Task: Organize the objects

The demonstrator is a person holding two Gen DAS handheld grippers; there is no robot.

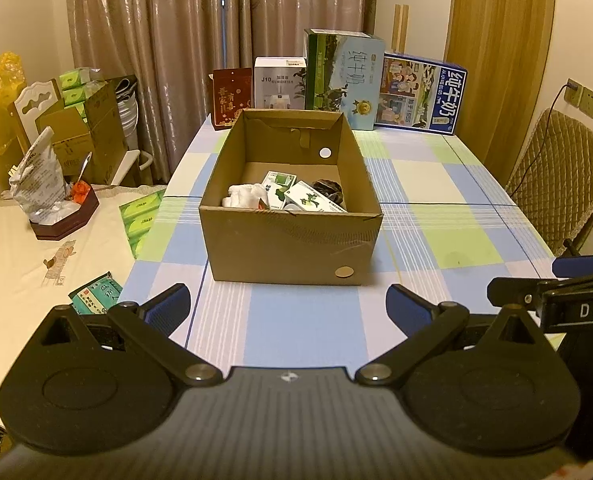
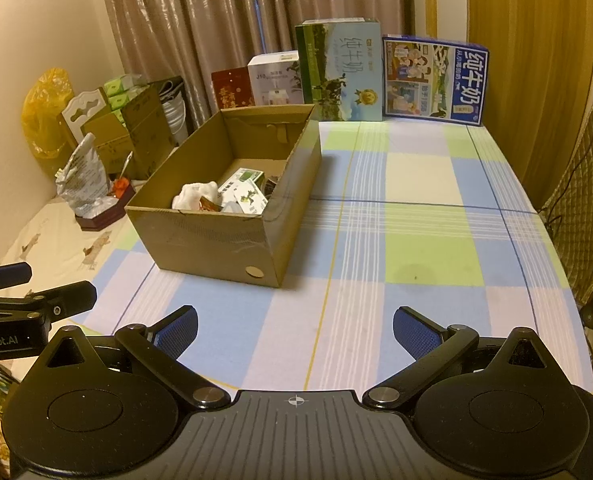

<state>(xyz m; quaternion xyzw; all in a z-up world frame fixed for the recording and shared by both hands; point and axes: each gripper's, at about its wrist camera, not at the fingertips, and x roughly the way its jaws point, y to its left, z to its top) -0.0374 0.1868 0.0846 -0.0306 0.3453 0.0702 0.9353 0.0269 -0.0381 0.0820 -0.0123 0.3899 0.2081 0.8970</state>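
Note:
An open cardboard box (image 1: 288, 244) (image 2: 216, 240) stands on the checked tablecloth (image 1: 436, 216) (image 2: 416, 208). Inside it lie a white cloth (image 1: 242, 194) (image 2: 194, 194), small green-and-white cartons (image 1: 310, 200) (image 2: 242, 188) and a dark object (image 1: 328, 190). My left gripper (image 1: 288, 308) hovers open in front of the box, nothing between its blue pads. My right gripper (image 2: 294, 330) is open too, empty, to the right of and nearer than the box. Each gripper shows at the edge of the other's view.
Milk cartons (image 1: 344, 76) (image 2: 434, 80), a white humidifier box (image 1: 280, 84) and a red box (image 1: 232, 96) line the table's far edge. A second table (image 1: 36, 264) on the left holds a foil bag (image 1: 36, 178), a dark tray and green packets (image 1: 140, 216). A padded chair (image 1: 560, 184) stands right.

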